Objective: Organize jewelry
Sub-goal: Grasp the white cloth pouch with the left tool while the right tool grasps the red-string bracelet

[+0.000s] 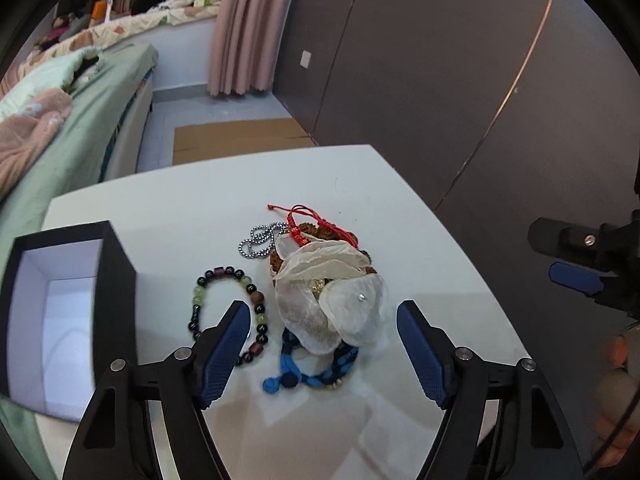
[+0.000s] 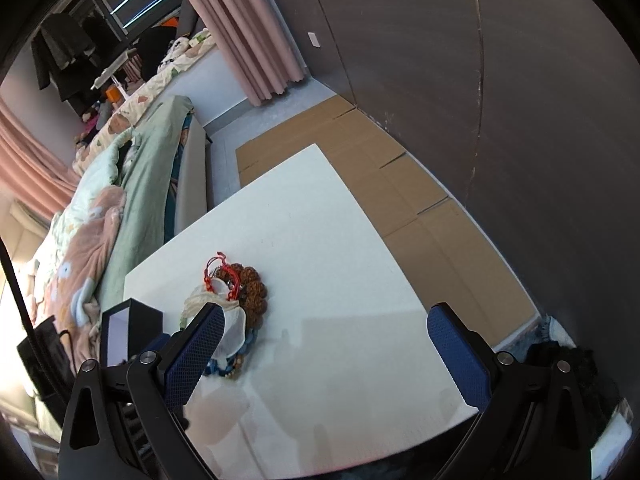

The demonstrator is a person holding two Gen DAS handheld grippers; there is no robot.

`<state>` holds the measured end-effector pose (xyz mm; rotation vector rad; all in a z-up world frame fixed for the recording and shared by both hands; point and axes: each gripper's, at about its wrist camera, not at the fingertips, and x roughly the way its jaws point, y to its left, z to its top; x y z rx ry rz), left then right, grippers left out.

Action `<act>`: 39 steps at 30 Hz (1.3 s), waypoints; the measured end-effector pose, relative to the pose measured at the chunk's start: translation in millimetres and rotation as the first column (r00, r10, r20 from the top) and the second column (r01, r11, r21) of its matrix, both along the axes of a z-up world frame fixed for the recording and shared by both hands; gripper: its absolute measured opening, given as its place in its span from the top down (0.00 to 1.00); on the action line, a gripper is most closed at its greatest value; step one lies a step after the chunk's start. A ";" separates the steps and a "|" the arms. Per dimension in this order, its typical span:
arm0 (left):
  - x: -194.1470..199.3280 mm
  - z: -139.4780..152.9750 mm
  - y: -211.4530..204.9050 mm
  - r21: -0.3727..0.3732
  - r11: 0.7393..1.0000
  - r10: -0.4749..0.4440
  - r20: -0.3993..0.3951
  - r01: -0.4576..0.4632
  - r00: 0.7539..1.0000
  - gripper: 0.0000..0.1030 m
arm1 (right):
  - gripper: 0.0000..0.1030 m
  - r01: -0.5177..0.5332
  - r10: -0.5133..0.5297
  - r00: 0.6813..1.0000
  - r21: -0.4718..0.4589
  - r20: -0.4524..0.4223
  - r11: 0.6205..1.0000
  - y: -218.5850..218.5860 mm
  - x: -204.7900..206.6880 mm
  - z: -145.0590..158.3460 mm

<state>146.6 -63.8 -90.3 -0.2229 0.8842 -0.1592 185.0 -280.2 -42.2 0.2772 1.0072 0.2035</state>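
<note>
A pile of jewelry lies on the white table point(image 1: 200, 200): a dark and green bead bracelet point(image 1: 199, 292), a silver bead chain point(image 1: 256, 240), a red cord bracelet point(image 1: 298, 220), a blue bracelet point(image 1: 304, 376) and a sheer white pouch point(image 1: 332, 304) over brown beads. An open black box point(image 1: 116, 280) with a white inside stands at the left. My left gripper point(image 1: 322, 320) is open, just above the pouch and bracelets, empty. My right gripper point(image 2: 326, 320) is open and empty over the table, right of the pile point(image 2: 248, 292); it also shows at the right in the left wrist view point(image 1: 576, 276).
A bed point(image 1: 80, 120) with green and pink bedding runs along the table's left side. Flat cardboard point(image 2: 380, 184) lies on the floor beyond the table. A dark wardrobe wall point(image 2: 500, 100) stands at the right, with pink curtains point(image 1: 248, 28) behind.
</note>
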 end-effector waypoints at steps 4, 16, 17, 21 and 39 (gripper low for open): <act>14.8 -13.0 4.9 -0.047 0.999 0.008 -0.054 -0.011 0.999 0.52 | 0.00 0.006 -0.006 1.000 0.017 -0.029 1.000 2.8 10.3 -7.3; 6.6 10.4 28.8 -0.111 0.992 0.053 -0.002 -0.053 0.999 0.98 | 0.00 -0.022 0.025 0.997 0.028 -0.080 0.999 17.7 17.5 -24.1; 4.6 13.8 30.6 -0.115 0.992 0.055 0.012 -0.053 0.998 0.99 | 0.01 -0.021 0.024 0.996 0.035 -0.081 0.999 18.1 17.9 -24.9; -0.7 28.1 41.0 -0.130 0.990 0.066 0.064 -0.057 0.996 0.99 | 0.03 -0.016 0.023 0.996 0.077 -0.085 0.997 19.7 20.7 -27.5; -11.1 50.4 96.3 -0.249 0.961 0.145 0.101 -0.116 0.984 0.99 | 0.52 -0.023 0.060 0.987 0.243 -0.146 0.970 63.3 52.4 -65.4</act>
